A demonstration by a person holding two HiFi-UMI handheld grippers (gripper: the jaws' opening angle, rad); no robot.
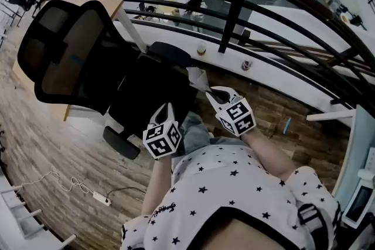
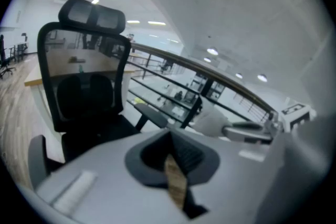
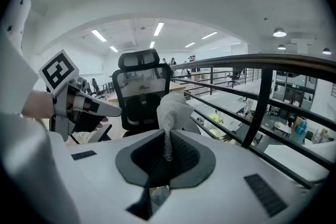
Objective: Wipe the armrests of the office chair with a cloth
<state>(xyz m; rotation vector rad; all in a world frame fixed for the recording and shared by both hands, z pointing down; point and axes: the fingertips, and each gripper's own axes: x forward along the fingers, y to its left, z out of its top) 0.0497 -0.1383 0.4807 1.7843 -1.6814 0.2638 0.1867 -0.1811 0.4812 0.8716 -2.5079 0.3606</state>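
The black office chair (image 1: 76, 55) with a mesh back stands in front of me, its seat just past both grippers. Its far armrest (image 1: 169, 52) lies near the railing and its near armrest (image 1: 121, 142) sits at lower left. My right gripper (image 1: 210, 91) is shut on a white cloth (image 1: 197, 76), held in the air above the seat's right edge. In the right gripper view the cloth (image 3: 170, 110) bunches up out of the closed jaws. My left gripper (image 1: 168, 109) hovers over the seat, shut with nothing in it. The left gripper view shows the far armrest (image 2: 152, 114) ahead.
A dark metal railing (image 1: 234, 9) curves behind the chair, with two small cups (image 1: 201, 50) on the ledge below it. A wooden desk (image 1: 111, 6) stands behind the backrest. A white power strip with its cable (image 1: 101, 198) lies on the wood floor at lower left.
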